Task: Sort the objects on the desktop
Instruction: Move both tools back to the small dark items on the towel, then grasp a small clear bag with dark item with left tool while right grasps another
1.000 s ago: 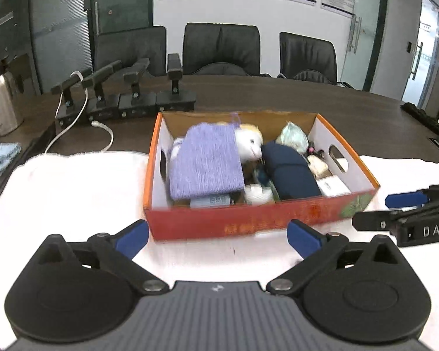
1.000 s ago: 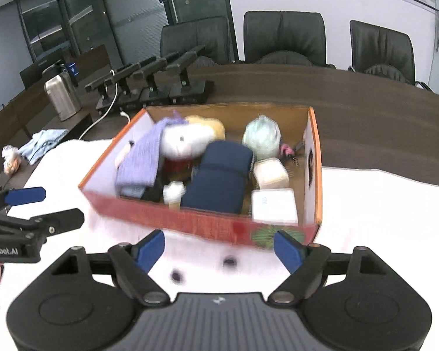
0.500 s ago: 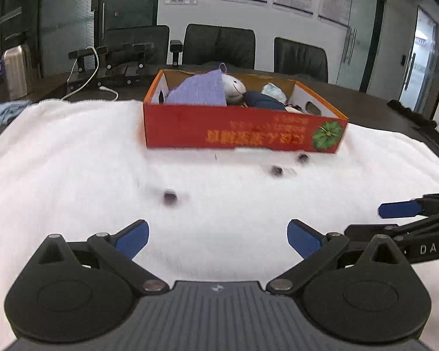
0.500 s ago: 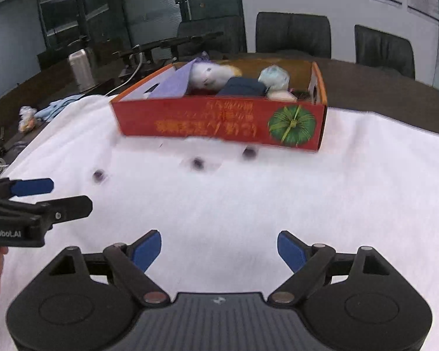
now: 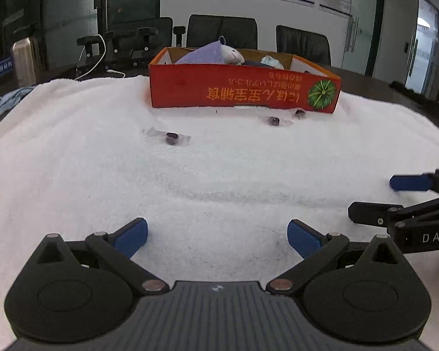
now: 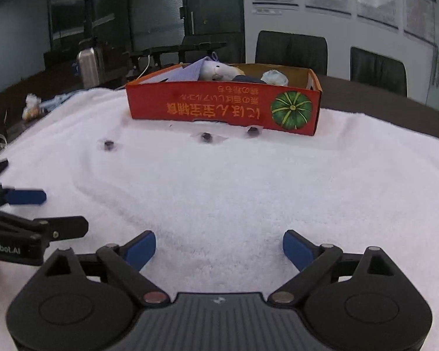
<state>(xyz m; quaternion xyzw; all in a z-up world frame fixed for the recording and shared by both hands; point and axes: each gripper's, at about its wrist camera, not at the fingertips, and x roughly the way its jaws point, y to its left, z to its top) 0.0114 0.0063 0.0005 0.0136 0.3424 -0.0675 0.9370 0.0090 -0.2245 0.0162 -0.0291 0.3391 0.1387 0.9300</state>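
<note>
Box [image 5: 243, 93] sits at the far side of the white towel [image 5: 219, 175], its red front turned toward both hands and already packed: a purple cloth [image 5: 203, 55], a pale plush [image 5: 234, 55] and something dark and something light blue poke above the rim. Three small dark pieces in clear wrappers are what is left out on the towel: one [image 5: 171, 138] off to the left and well clear of the box, one [image 5: 273, 121] nearer it, and one [image 5: 300, 113] just beside the front wall. From here I cannot tell what they are, perhaps wrapped sweets. The left gripper [image 5: 216, 235] hangs low over the near part of the towel with its jaws wide and nothing between them. The right gripper [image 6: 219, 247] hangs alongside it, jaws opening as I watch, likewise bare. Each shows at the edge of the other's view, so the two are side by side, both angled down toward the cloth and well short of the wrapped pieces. That spread reads as readiness for a pick: the wrappers lie flat in soft pile, so wide jaws give room to straddle one. The leftmost piece looks the natural one for the left gripper, the pair by the box for the right. The soft towel may let a thin wrapper slip under a pad.
</note>
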